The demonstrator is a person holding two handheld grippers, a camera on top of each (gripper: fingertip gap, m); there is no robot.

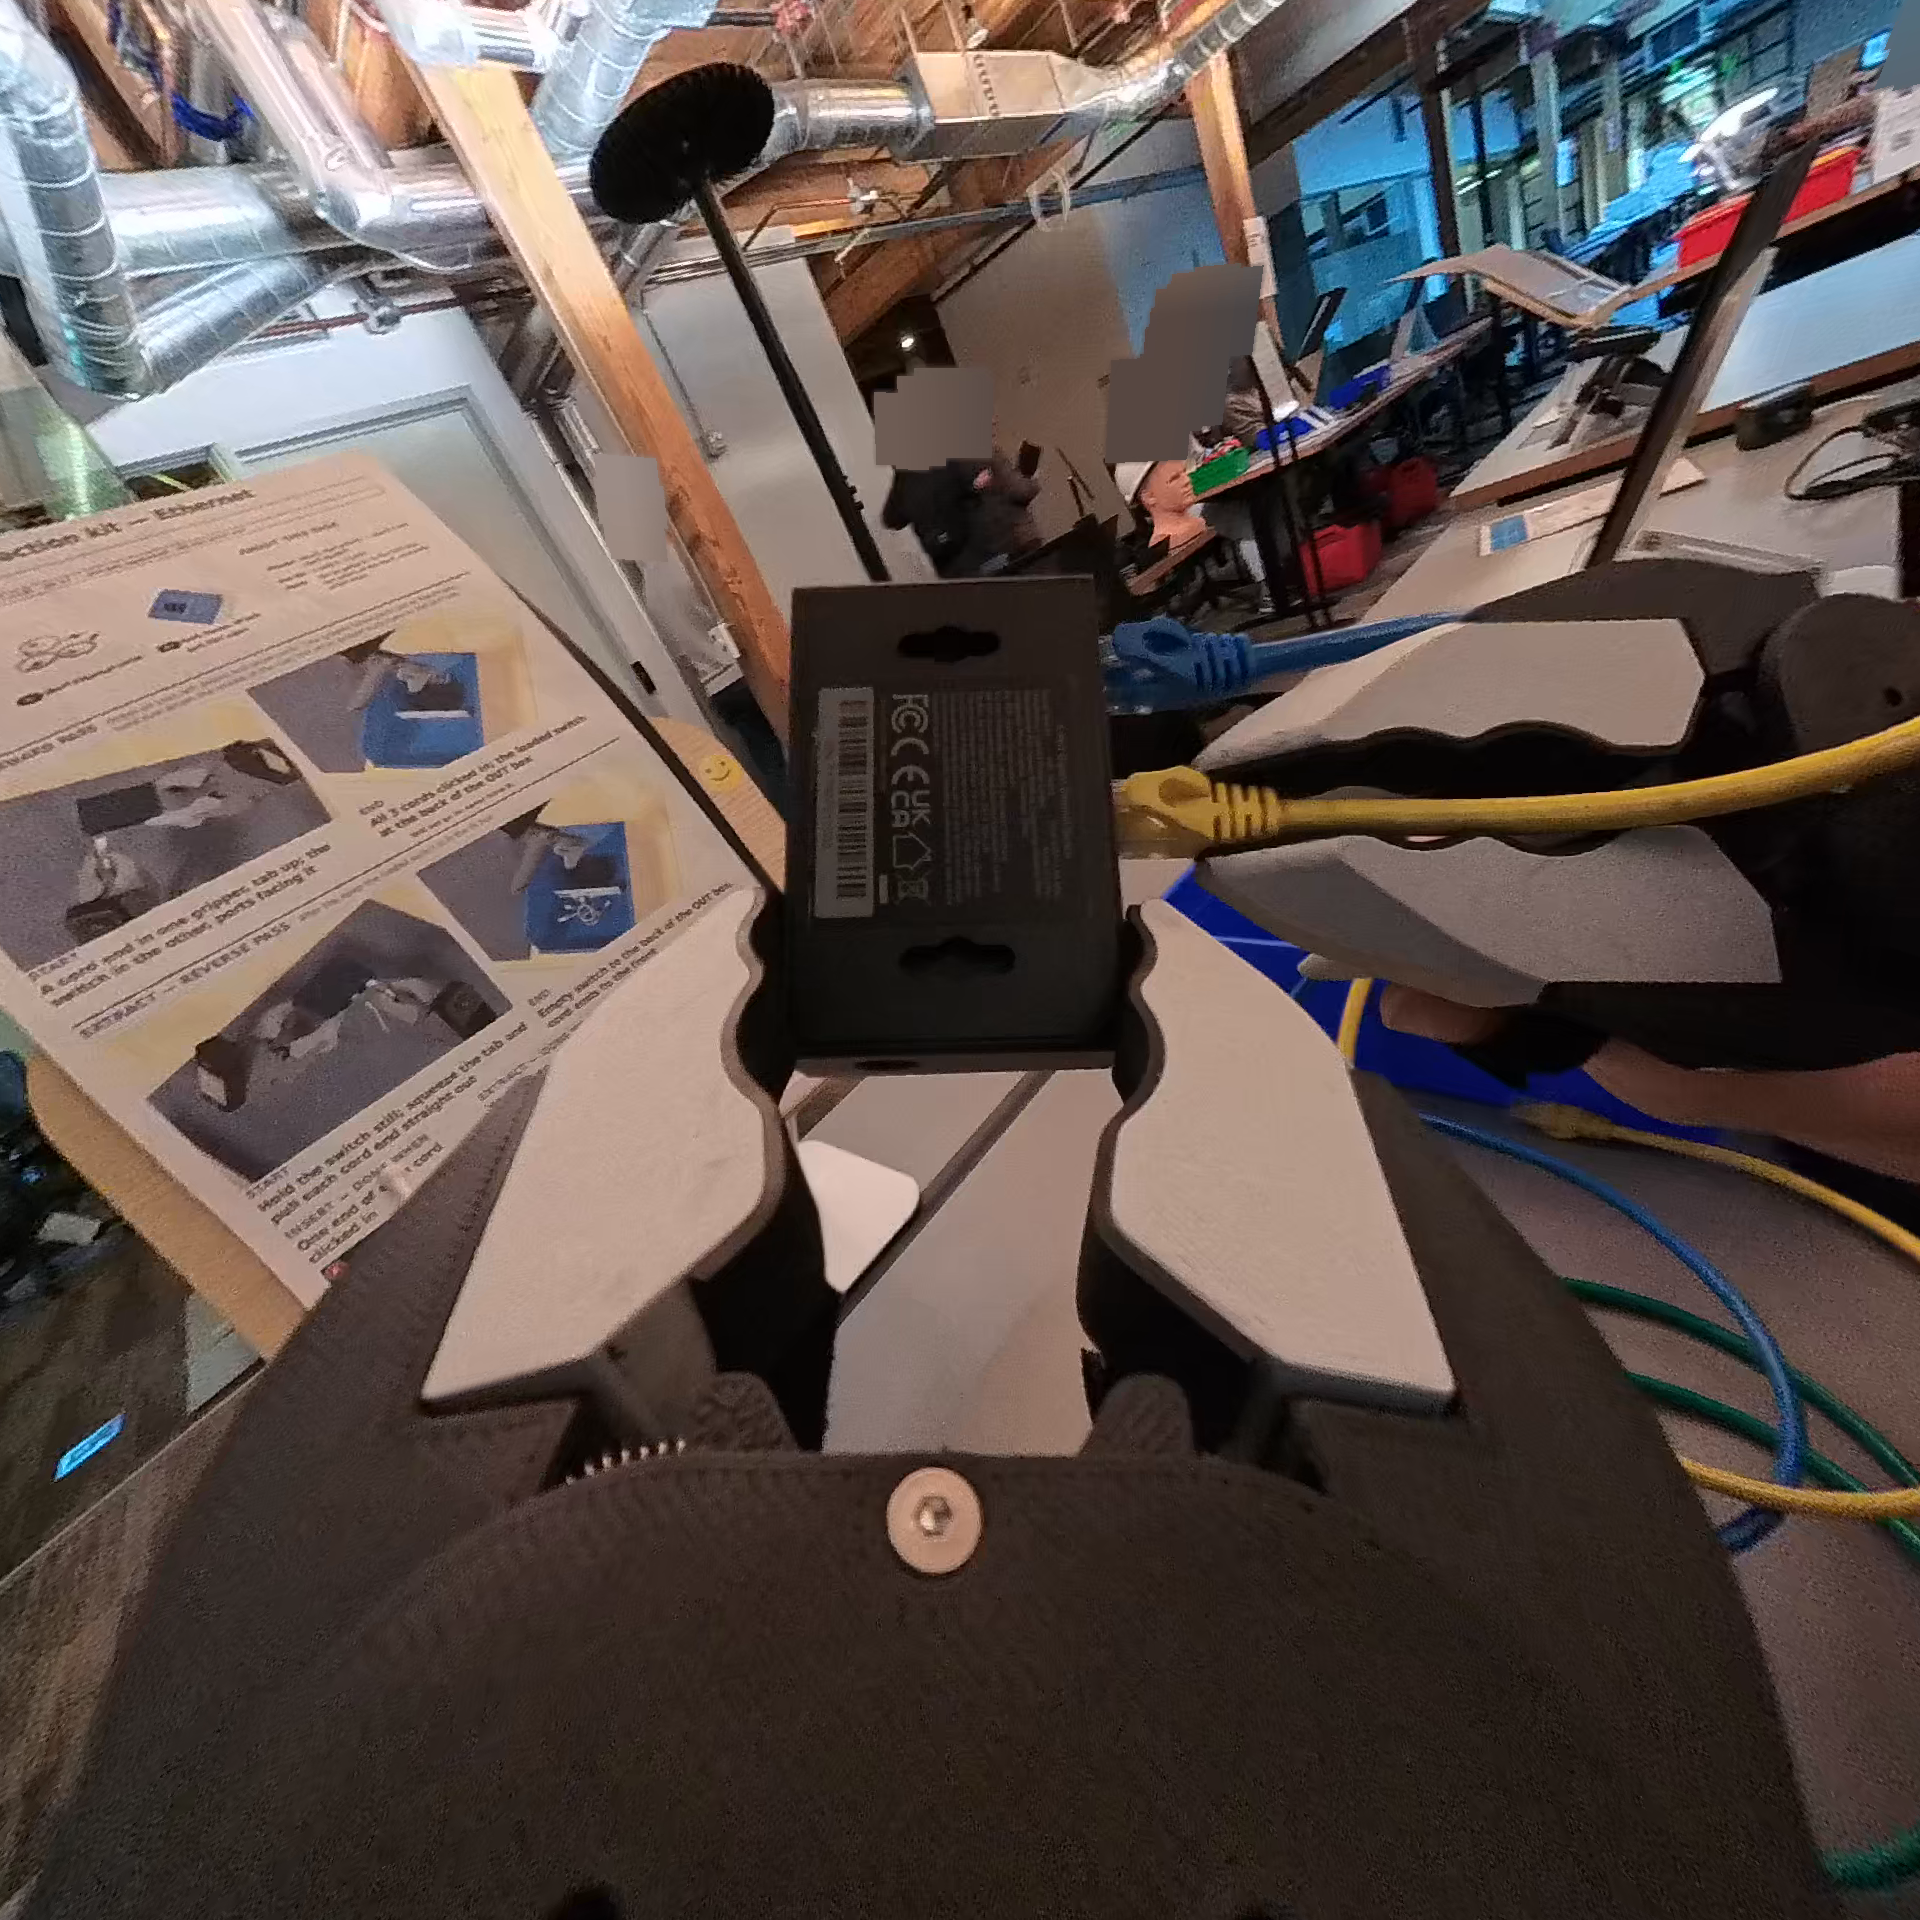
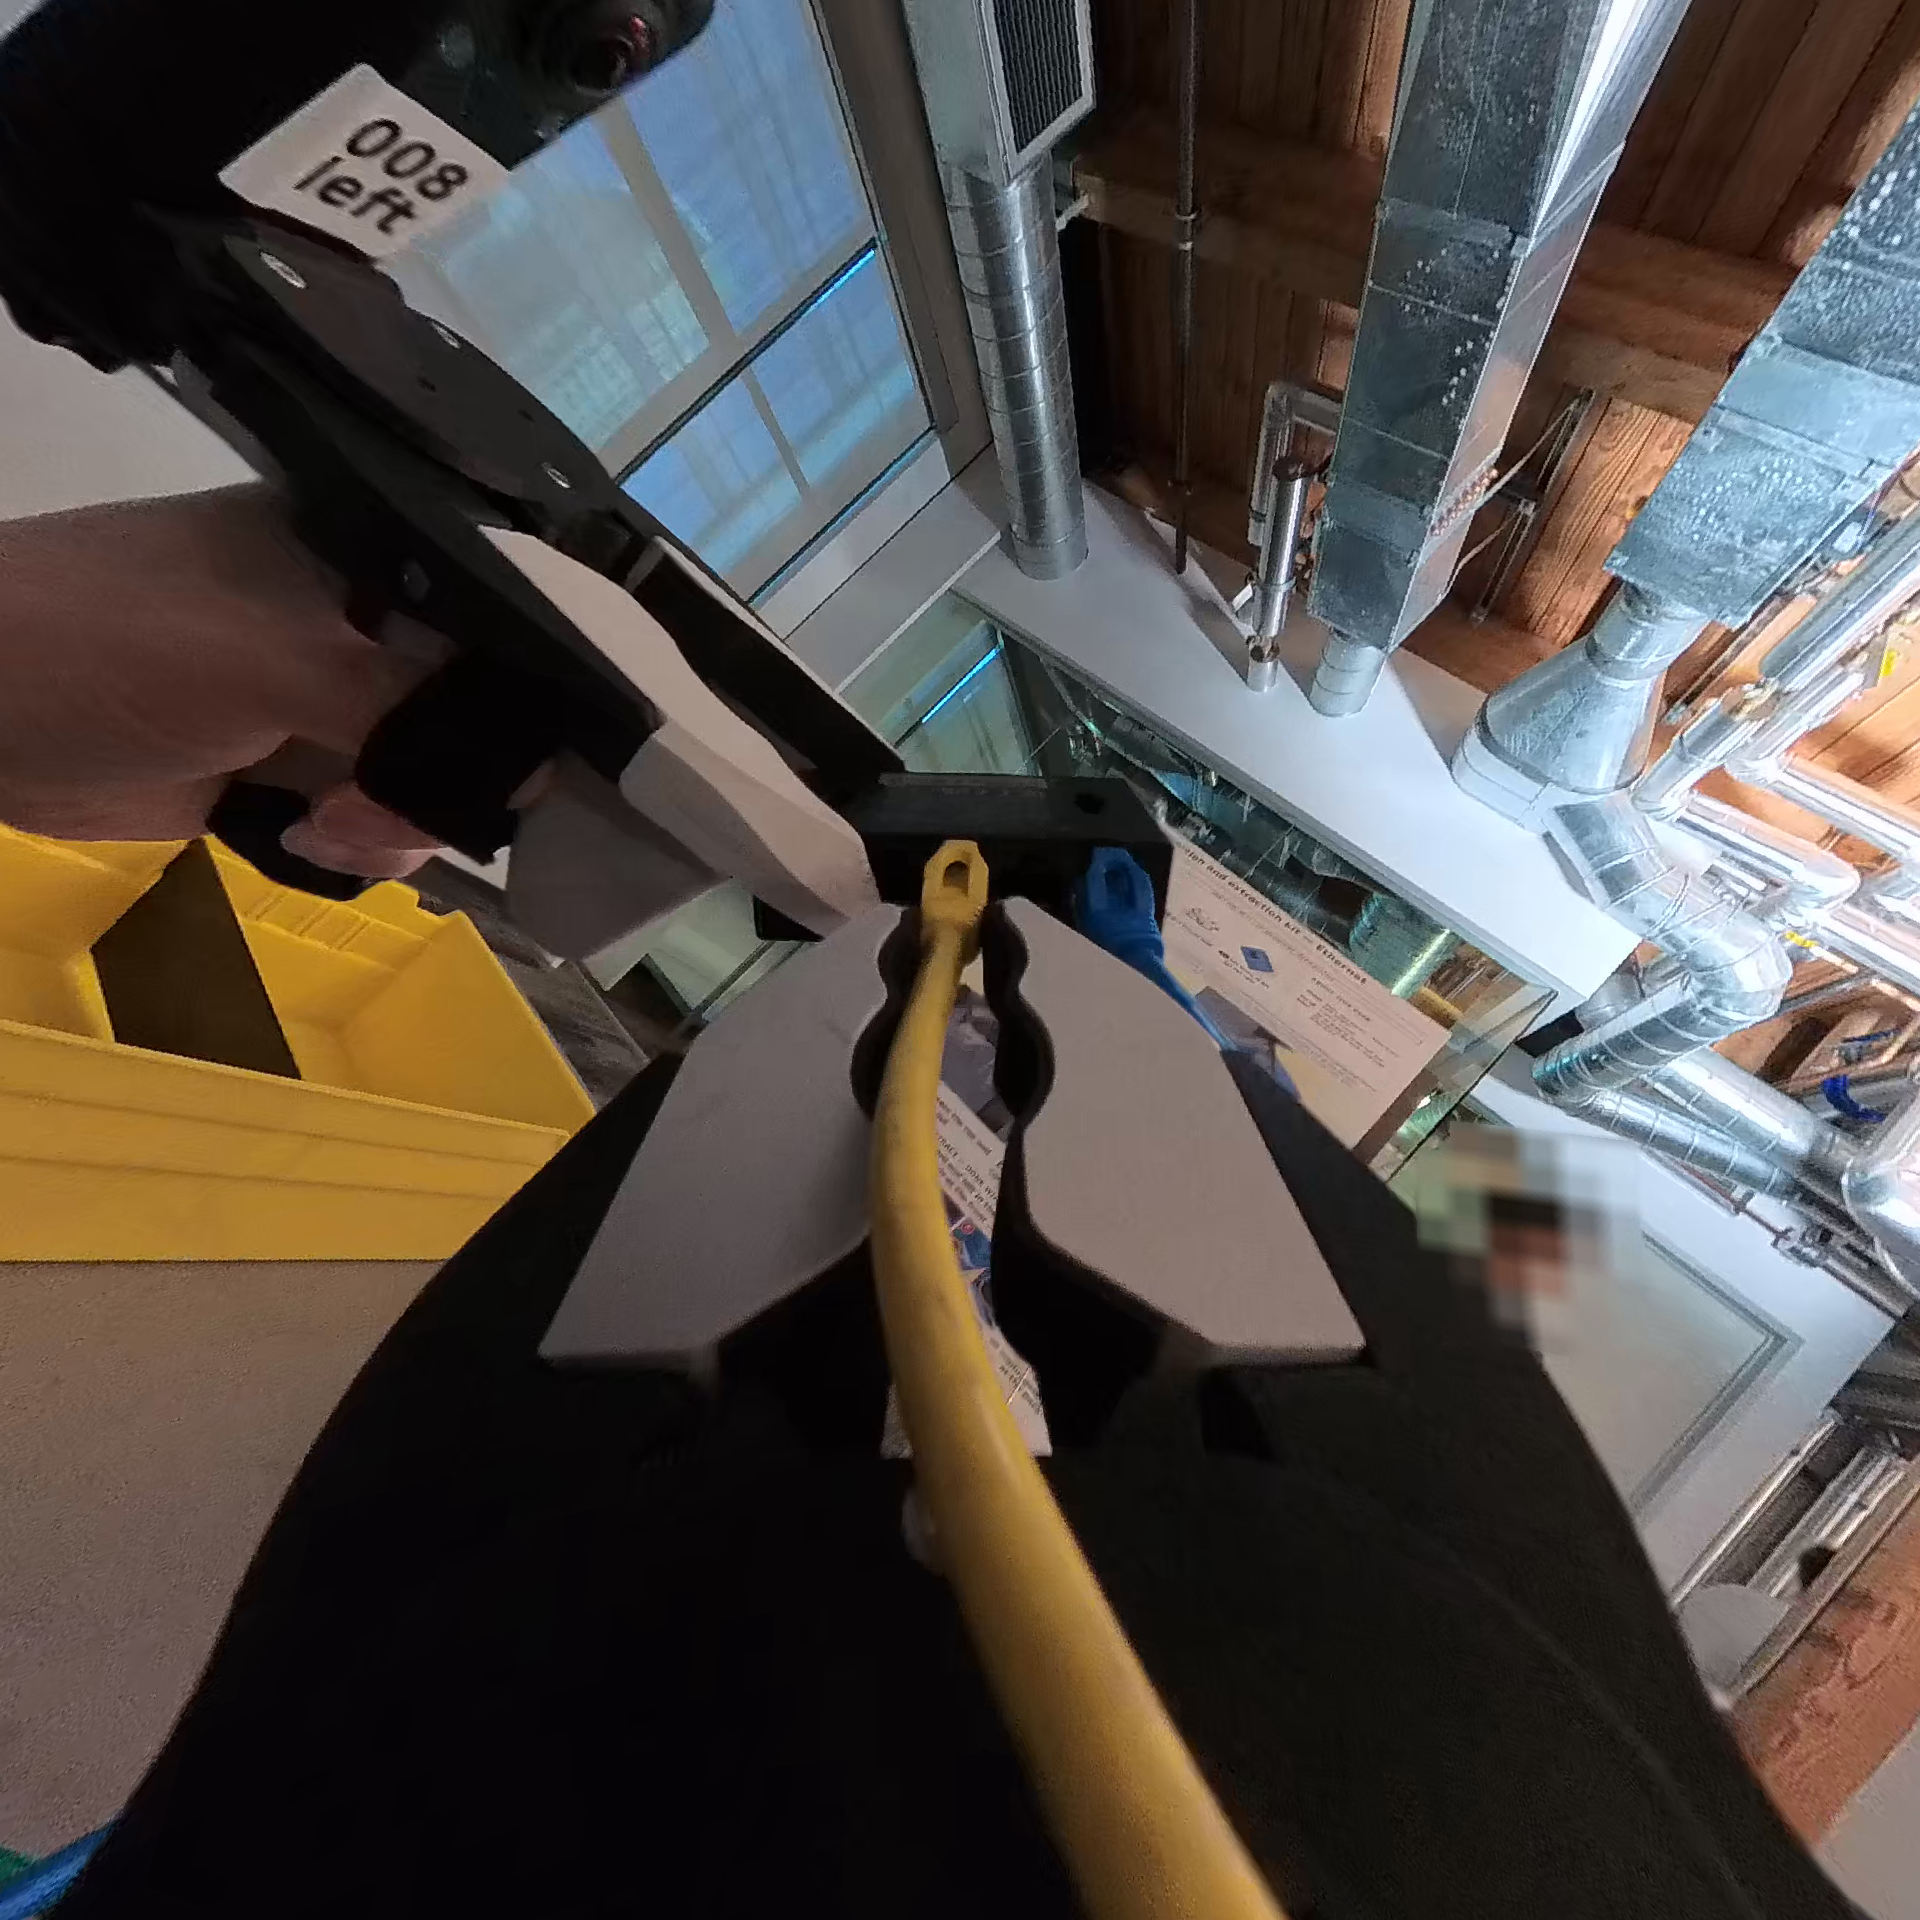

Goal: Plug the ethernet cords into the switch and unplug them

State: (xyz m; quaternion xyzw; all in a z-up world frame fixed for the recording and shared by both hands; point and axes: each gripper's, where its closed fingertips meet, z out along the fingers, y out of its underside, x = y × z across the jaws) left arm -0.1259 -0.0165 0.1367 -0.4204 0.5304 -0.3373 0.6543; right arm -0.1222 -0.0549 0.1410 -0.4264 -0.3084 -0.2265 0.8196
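The left gripper (image 1: 940, 997) clamps the black switch (image 1: 951, 810) aloft, underside showing, while the right gripper (image 2: 940, 925) pinches the yellow cord (image 2: 935, 1247) at its port beside the plugged blue cord (image 1: 1195, 665).

Colours, lifted switch and cords

Switch (image 1: 951, 821) black, pale barcode sticker; yellow cord (image 1: 1455, 805), blue cord (image 1: 1195, 660), green cord (image 1: 1766, 1382) lower right; gripper fingers (image 1: 623, 1143) grey on black; yellow bin (image 2: 260, 1060) frame left.
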